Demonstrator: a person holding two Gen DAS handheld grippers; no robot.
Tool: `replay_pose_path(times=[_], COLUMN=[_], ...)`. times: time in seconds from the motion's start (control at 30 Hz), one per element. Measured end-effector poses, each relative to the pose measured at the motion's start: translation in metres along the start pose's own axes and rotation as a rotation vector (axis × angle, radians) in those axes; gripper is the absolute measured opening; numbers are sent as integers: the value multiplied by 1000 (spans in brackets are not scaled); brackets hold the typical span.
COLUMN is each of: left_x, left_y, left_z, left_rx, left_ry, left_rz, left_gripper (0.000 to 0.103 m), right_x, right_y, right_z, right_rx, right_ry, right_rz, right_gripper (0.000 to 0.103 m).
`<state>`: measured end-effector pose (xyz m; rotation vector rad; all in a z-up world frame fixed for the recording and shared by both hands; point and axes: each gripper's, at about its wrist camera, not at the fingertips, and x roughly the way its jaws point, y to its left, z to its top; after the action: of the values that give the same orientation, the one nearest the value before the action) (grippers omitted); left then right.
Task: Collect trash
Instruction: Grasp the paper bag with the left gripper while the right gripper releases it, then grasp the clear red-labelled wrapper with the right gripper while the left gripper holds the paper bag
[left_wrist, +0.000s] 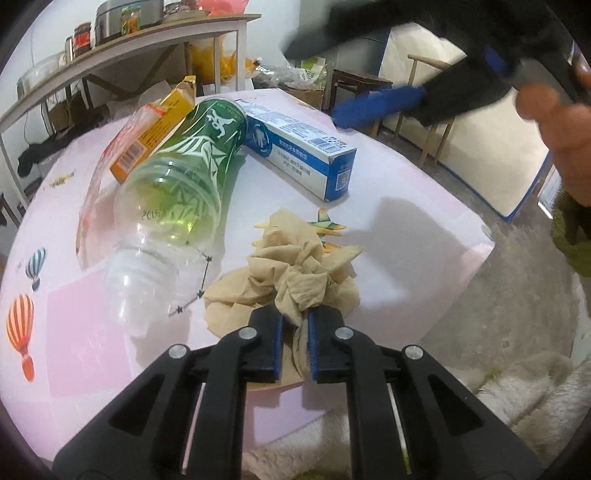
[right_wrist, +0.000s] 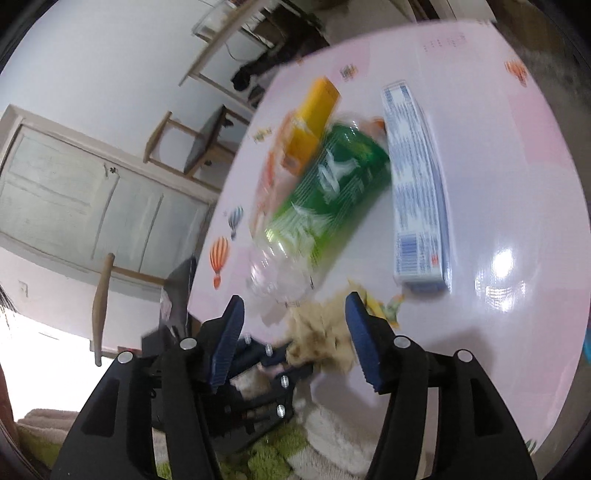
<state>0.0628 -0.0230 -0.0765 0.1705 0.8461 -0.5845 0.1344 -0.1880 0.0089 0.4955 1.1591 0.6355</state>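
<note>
The pink worktop (left_wrist: 406, 236) carries everything, and the trash lies bunched from its middle toward the near edge. Largest is the empty green-labelled plastic bottle (left_wrist: 184, 184), lying on its side with its white cap pointing at the near edge; it looks light and springy, smooth enough to roll or slip, so the narrow neck seems the safest place to take it. Just beside it, toward the far edge, lies the blue-and-white toothpaste box (left_wrist: 299, 155), stiff card and likely light, best pinched across its narrow sides. On the bottle's other flank an orange carton (left_wrist: 155, 136) rests half under it, with a crinkled clear wrapper (left_wrist: 99, 177) alongside, thin and slippery by the look of it. Smallest is the crumpled tan tissue (left_wrist: 284, 284), at the near edge: soft, almost weightless, it will crush to nothing, and any fold will serve as a hold. The left gripper (left_wrist: 295, 321) has its jaws nearly closed on a fold of that tissue at its near side, the blue pads pressing the paper between them. The right gripper (right_wrist: 295, 325) hangs above the same wad with its jaws spread wide, holding nothing; motion blur hides whether a pad brushes the paper.
</note>
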Motion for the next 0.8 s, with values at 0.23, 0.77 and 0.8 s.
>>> replay_pose_path(times=[0.23,0.77,0.8], left_x=[-2,-4,-4], left_y=[0,3,3], left_z=[-5,-9,-9], left_rx=[-4,-19,-18], left_ry=[-7,-22,-22], left_rz=[0,-26,-26], left_gripper=[9,9,9], right_x=[25,98,100], right_y=[31,23,22], right_z=[54,96,96], right_rx=[-82,26,34], right_ry=[-81,21,24], right_rz=[-46,-85,-74], right_gripper=[58,35,28])
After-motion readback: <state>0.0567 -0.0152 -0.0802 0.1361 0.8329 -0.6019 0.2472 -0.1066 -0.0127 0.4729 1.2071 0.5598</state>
